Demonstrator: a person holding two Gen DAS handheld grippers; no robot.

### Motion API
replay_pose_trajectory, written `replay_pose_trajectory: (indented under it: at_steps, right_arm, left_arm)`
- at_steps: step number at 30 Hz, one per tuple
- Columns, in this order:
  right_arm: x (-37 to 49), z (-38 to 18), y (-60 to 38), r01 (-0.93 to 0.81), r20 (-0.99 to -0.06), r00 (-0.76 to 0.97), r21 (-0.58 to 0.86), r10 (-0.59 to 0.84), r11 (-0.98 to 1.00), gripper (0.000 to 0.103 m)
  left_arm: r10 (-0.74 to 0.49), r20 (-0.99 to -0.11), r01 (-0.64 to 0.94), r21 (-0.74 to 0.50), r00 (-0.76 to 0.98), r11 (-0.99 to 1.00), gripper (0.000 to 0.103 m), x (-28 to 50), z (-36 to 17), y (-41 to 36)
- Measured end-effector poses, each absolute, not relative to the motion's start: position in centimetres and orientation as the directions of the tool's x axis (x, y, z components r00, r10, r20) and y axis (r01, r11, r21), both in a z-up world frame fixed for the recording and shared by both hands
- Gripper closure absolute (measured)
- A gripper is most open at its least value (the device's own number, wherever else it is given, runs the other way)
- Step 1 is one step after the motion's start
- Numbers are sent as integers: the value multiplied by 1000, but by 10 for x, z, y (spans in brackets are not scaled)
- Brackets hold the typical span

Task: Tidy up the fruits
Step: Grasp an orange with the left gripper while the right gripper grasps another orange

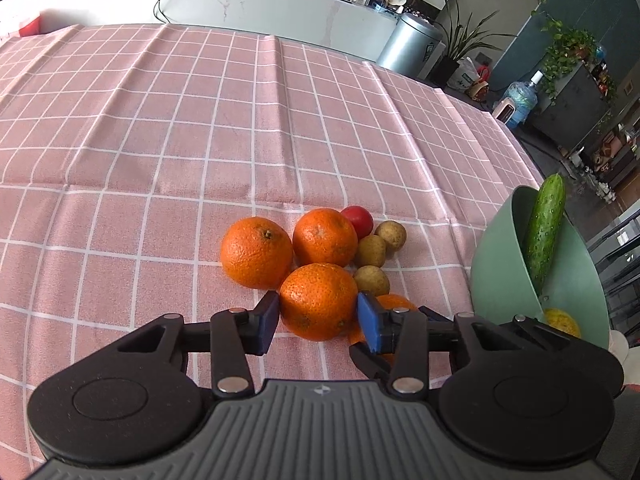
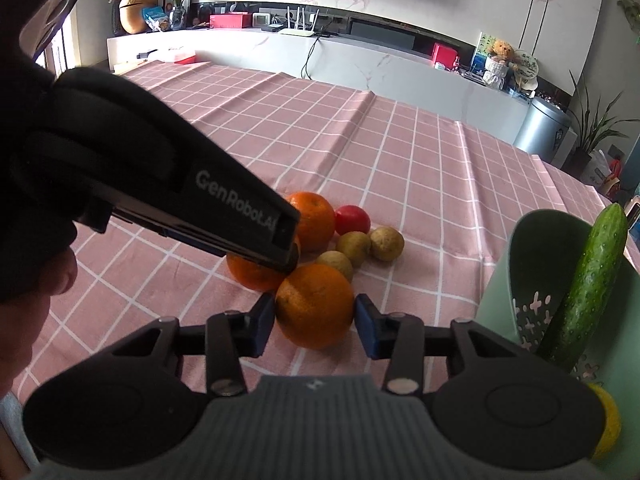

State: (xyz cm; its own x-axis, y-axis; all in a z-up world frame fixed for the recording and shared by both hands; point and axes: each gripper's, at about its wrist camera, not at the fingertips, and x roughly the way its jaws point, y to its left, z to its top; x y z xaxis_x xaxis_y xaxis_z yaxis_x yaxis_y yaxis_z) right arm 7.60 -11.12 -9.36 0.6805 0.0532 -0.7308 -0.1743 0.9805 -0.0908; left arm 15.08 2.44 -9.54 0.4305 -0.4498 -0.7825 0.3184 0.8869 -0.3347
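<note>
Several oranges lie bunched on the pink checked tablecloth point(image 1: 160, 140). In the left wrist view my left gripper point(image 1: 318, 310) is shut on the nearest orange point(image 1: 316, 292), a blue pad touching each side. Just right of it, another orange point(image 1: 394, 304) is half hidden behind the right pad. In the right wrist view my right gripper point(image 2: 314, 314) is likewise shut on an orange point(image 2: 316, 300) resting on the cloth. The left gripper's housing point(image 2: 240, 216) slants in from the upper left over a neighbouring orange point(image 2: 256, 276).
Behind the oranges lie a red tomato point(image 1: 357, 220) and three small brown fruits point(image 1: 371, 250). A green bowl point(image 1: 500, 248) at the table's right edge holds a cucumber point(image 1: 545, 232) and a yellow fruit point(image 1: 562, 322). A hand point(image 2: 40, 300) shows at the left.
</note>
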Motion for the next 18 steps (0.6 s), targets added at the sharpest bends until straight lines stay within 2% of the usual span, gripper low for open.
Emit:
replay_pose_trajectory:
  at_steps: [12, 18]
  right_arm:
    - [53, -64, -117, -167, -706, 705, -76, 66, 983, 64]
    - [31, -42, -131, -138, -676, 734, -63, 60, 988, 64]
  left_arm:
    - [-407, -758, 337, -258, 510, 905, 56, 120, -66, 29]
    - [-404, -717, 362, -223, 569, 905, 56, 97, -39, 25]
